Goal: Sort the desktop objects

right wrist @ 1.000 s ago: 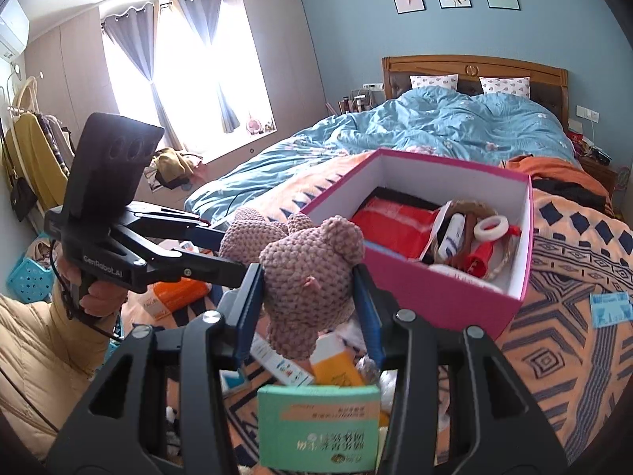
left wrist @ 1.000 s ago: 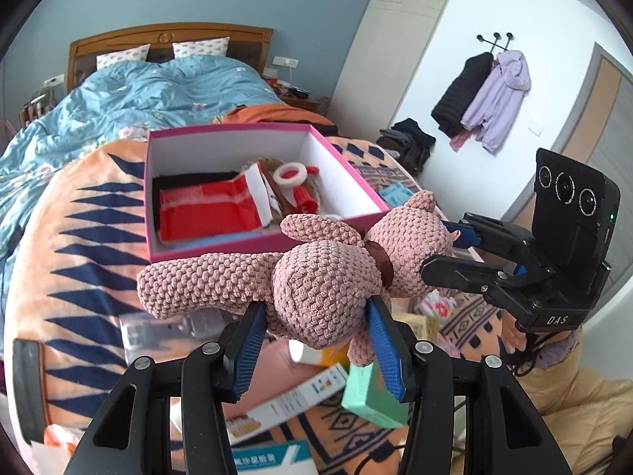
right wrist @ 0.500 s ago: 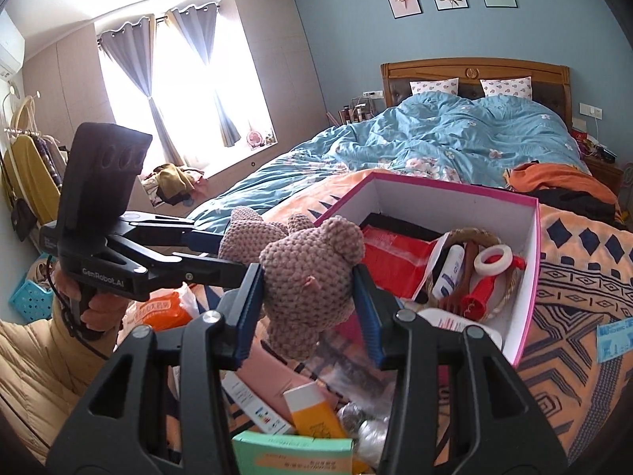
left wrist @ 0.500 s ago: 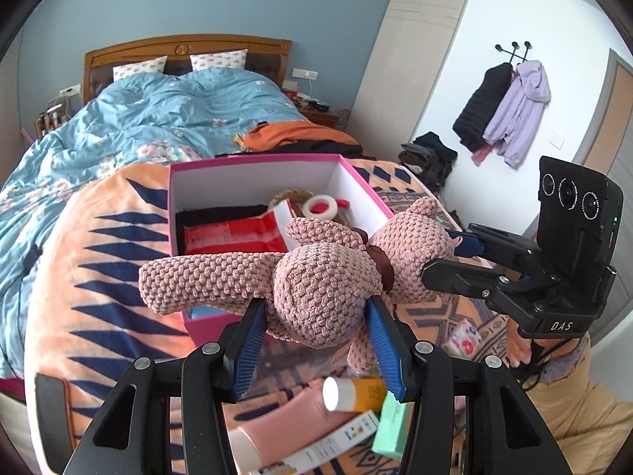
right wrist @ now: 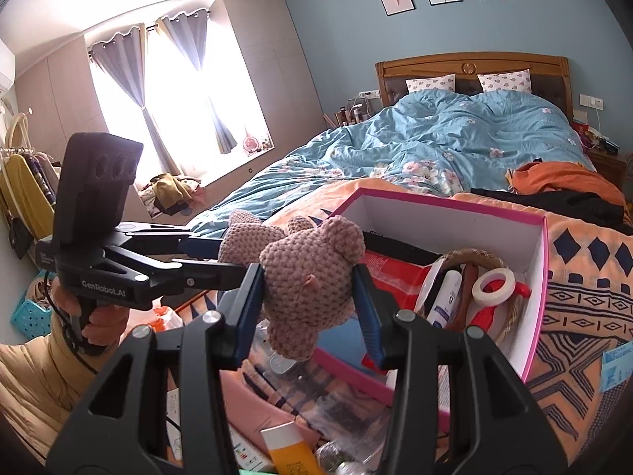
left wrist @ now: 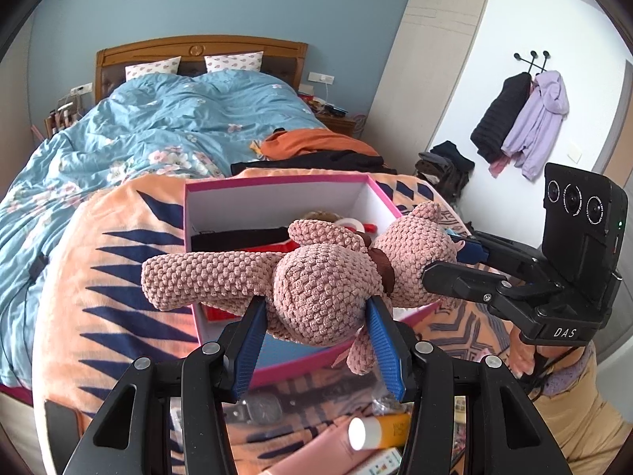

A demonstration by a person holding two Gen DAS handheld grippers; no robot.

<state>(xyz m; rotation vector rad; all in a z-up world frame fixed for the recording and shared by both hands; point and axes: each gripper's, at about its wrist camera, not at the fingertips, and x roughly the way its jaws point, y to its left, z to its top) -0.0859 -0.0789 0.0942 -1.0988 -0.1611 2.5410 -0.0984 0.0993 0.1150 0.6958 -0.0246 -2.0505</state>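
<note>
Bear height: my two claws now carry the knitted bear (left wrist: pixel 324 289) higher than a second ago.
Bear over box: its body now hangs above the pink box's (left wrist: pixel 277 184) near edge, covering more of the contents.
Clutter below: the green box has slid out of my left view; the yellow tube (left wrist: pixel 379 431) now shows.

Left claw (left wrist: pixel 316 340) clamps knitted bear (left wrist: pixel 316 281) body; right claw (left wrist: pixel 447 265) grips head, above pink box (left wrist: pixel 277 186).
</note>
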